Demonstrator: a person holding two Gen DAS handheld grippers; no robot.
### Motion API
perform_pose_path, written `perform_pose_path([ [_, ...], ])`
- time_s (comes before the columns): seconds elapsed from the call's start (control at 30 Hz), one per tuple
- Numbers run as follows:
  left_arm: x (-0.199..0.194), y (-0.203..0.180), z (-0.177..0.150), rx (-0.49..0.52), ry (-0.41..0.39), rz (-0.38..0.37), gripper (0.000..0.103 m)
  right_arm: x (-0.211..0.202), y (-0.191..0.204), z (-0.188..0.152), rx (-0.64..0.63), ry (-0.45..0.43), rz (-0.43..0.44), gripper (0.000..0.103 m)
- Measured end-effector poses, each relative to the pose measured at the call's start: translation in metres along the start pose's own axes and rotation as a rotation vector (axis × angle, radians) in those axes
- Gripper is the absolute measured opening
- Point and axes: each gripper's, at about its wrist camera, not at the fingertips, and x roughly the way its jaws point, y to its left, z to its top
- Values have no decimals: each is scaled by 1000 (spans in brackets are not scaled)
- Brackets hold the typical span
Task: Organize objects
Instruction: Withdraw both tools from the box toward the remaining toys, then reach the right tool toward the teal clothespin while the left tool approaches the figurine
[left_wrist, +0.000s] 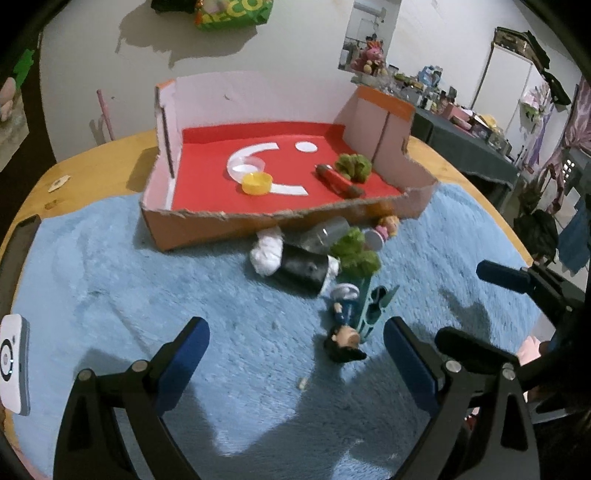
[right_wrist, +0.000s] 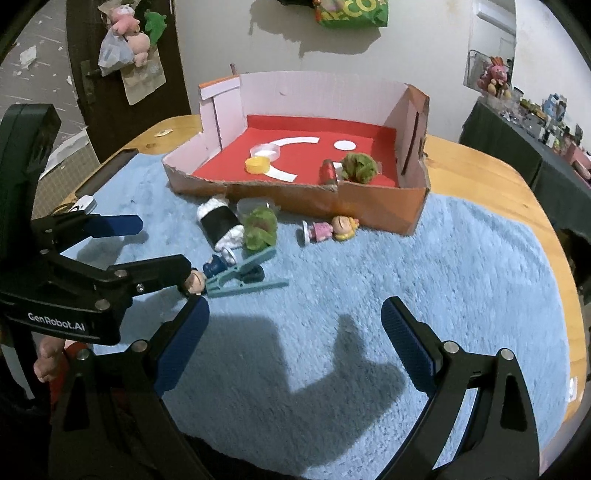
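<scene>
An open cardboard box with a red floor holds a yellow cap, a clear ring, a red tube and a green fuzzy ball. On the blue rug in front lie a black-and-white roll, a second green ball, a pink doll, a small blue figurine and a teal clothespin. My left gripper is open beside the figurine. My right gripper is open over bare rug.
The blue rug covers a round wooden table. A white device lies at the rug's left edge. A clear cup rests against the box front. A cluttered dark table stands at the back right.
</scene>
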Motion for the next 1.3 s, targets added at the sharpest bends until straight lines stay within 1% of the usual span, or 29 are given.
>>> perform_pose_path([
  [0.17,14,-1,-8,1,42,-8,97,3,-8,-4,20,13,-14,96],
  [0.27,15,-2,-11,19,32,23,97,6,-10,-6,24,24,-20,95],
  [0.3,15,0,-11,19,29,41,97,8,-10,-5,24,27,-20,95],
  [0.37,13,6,-10,7,24,48,96,11,-8,-5,20,33,-13,95],
  [0.6,5,33,-8,-63,9,37,96,26,11,-2,-28,53,23,95],
  [0.77,4,33,-8,-53,8,32,96,42,27,3,-67,63,50,95],
  [0.93,7,32,-4,-46,10,22,96,54,30,6,-86,58,39,95],
  [1.07,8,26,0,-28,11,-8,90,56,23,8,-90,49,31,95],
  [1.13,9,22,1,-14,14,-22,86,55,20,8,-95,40,24,87],
  [1.2,11,19,2,-3,19,-37,80,53,16,9,-91,34,23,71],
  [1.3,14,11,3,32,26,-58,75,51,9,11,-79,33,26,57],
])
